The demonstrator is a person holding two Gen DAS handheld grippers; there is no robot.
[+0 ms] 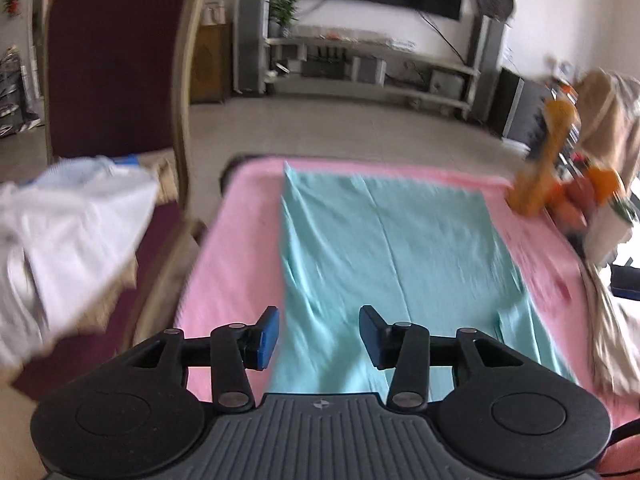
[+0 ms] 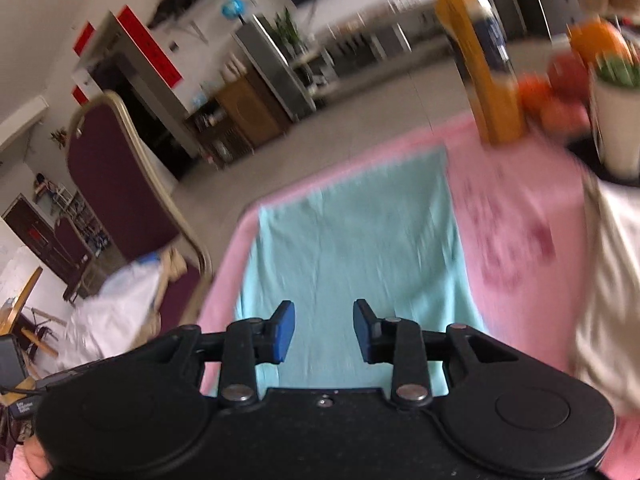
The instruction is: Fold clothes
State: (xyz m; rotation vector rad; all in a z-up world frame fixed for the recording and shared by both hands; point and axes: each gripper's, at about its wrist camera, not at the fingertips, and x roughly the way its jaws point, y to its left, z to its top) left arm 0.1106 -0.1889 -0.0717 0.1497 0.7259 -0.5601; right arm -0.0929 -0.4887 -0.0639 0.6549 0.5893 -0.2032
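Left wrist view: the left gripper [image 1: 319,332] hung tilted downward above the near part of a folded teal garment [image 1: 384,248], its blue pads [image 1: 269,336] apart with nothing between them. The garment lay flat on a pink tablecloth [image 1: 236,240], with bare pink cloth along both its long edges. Left of the garment, off the table's edge, a maroon chair [image 1: 108,64] carried a heap of white clothing [image 1: 68,240]. Beyond the garment's far right corner stood an orange bottle [image 1: 548,152], and open floor ran to a TV stand [image 1: 372,64].

Right wrist view: the right gripper [image 2: 323,330] also pointed down over the garment's near end, jaws parted and empty. Only here did a white cup [image 2: 616,120] and orange fruit [image 2: 600,40] show clearly, right of the bottle. The picture was blurred.
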